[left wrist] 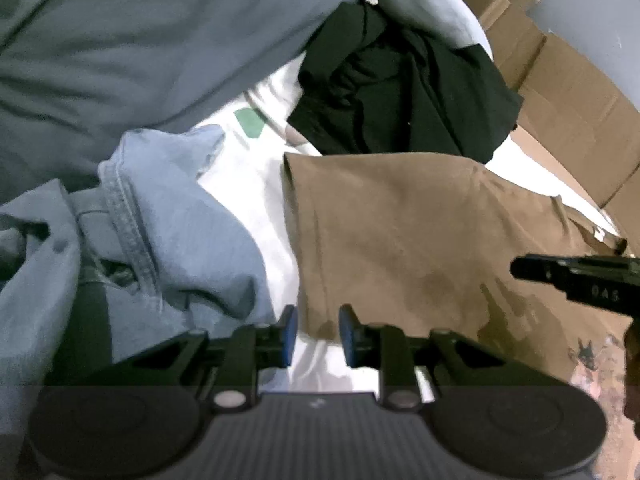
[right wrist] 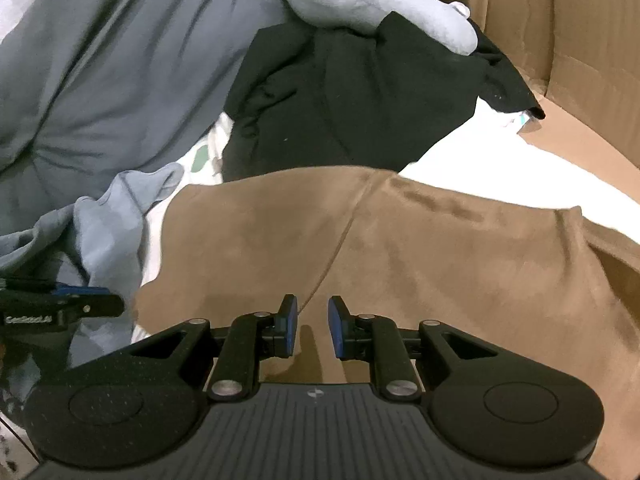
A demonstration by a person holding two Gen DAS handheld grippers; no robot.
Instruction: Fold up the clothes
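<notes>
left gripper: blue-padded fingers slightly parted, nothing between, over brown garment's left corner | right gripper: fingers slightly parted, empty, above the garment | brown garment: soft, matte, folded flat on white bed sheet, seam running diagonally | black cloth crumpled behind; light blue denim left.

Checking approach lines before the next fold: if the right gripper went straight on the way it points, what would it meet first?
Most likely the brown garment. The right gripper hangs over it with nothing between its parted jaws, pointing steeply down at the cloth near its seam. The gap to the fabric is unclear from this view.
</notes>
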